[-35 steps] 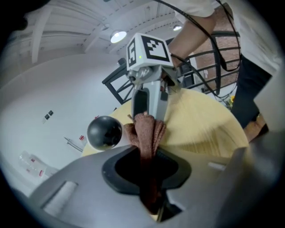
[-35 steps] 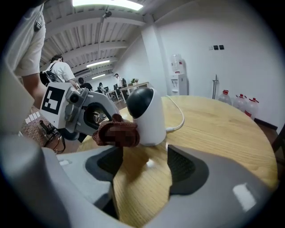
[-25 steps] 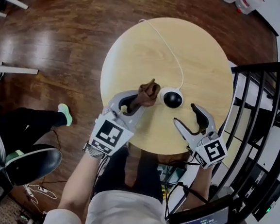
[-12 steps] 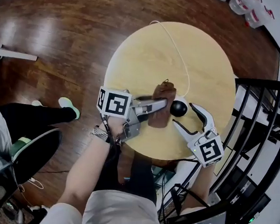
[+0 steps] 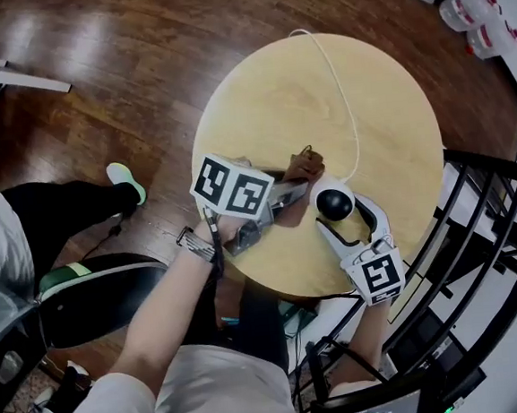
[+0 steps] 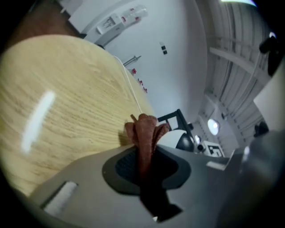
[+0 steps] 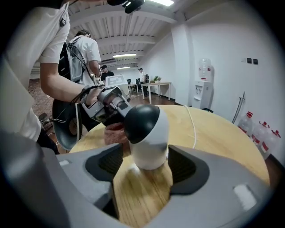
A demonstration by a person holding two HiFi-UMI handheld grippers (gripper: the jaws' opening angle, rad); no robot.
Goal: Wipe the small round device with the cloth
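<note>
Wooden table [image 5: 275,92]: device [image 5: 335,203], cloth [image 5: 307,163] near front edge; open top beyond.

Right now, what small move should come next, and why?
Probably close the right gripper on the small round device: it stands between those open jaws, ungripped, while the left gripper holds the cloth beside it.

Three cameras, one table
Head view looks steeply down on the table [image 5: 266,92]. Both gripper views sit low and share the device [image 7: 147,129], seen from its 9 and 5 o'clock.
</note>
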